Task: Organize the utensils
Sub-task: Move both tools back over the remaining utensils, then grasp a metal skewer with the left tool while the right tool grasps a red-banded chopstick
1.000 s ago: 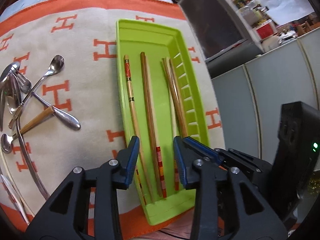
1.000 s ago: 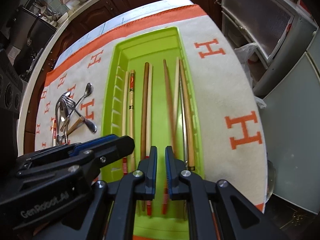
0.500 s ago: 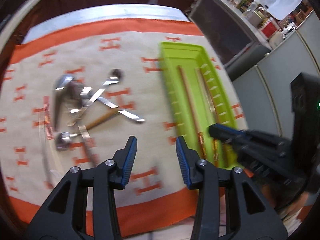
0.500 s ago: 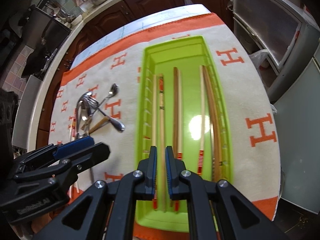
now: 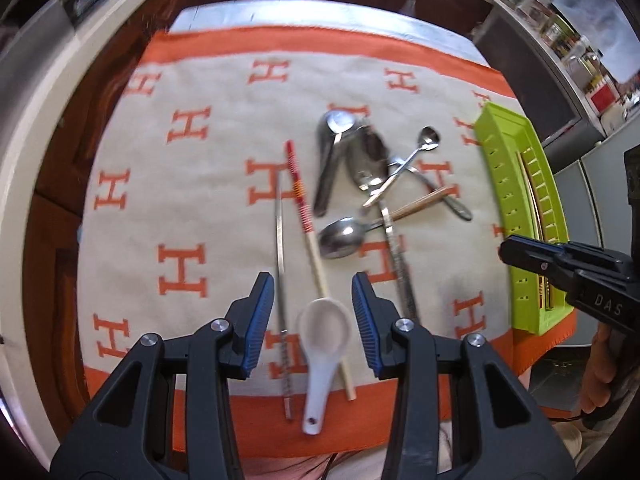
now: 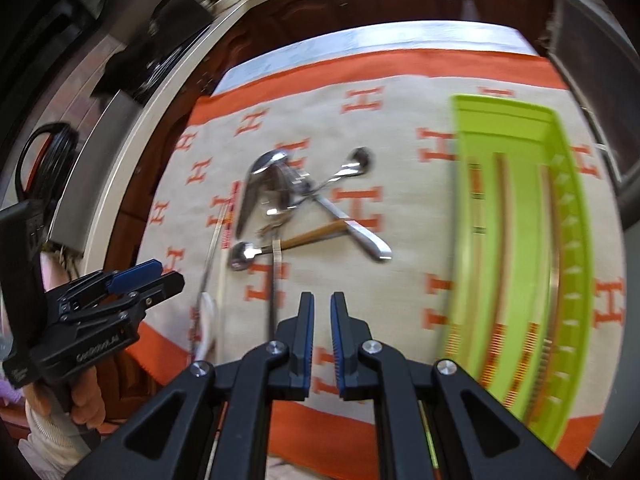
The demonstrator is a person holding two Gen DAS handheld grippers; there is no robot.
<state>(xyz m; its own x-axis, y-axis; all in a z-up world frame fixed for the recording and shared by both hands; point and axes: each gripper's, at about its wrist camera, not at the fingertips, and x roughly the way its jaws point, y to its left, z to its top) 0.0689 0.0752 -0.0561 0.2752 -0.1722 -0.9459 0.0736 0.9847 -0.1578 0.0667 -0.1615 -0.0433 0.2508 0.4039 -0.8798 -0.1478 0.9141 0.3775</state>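
Pick step: left gripper (image 5: 313, 312) spread and empty over the white spoon (image 5: 322, 344) on the cloth (image 5: 192, 208); right gripper (image 6: 321, 344) pressed together, empty; next, lower and pinch, carry to green tray (image 5: 505, 184).

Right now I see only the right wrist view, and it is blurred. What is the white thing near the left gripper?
Observer: It is a white ceramic spoon lying on the cloth, with its handle toward the near orange border.
Operator: Is the left gripper holding it?
Observer: No. The left gripper is open, and the spoon lies below the gap with no pad pressing on it.
Operator: Is anything else close to the spoon?
Observer: The spoon's bowl lies over a red-striped chopstick, and a thin metal chopstick lies just to the left of it.
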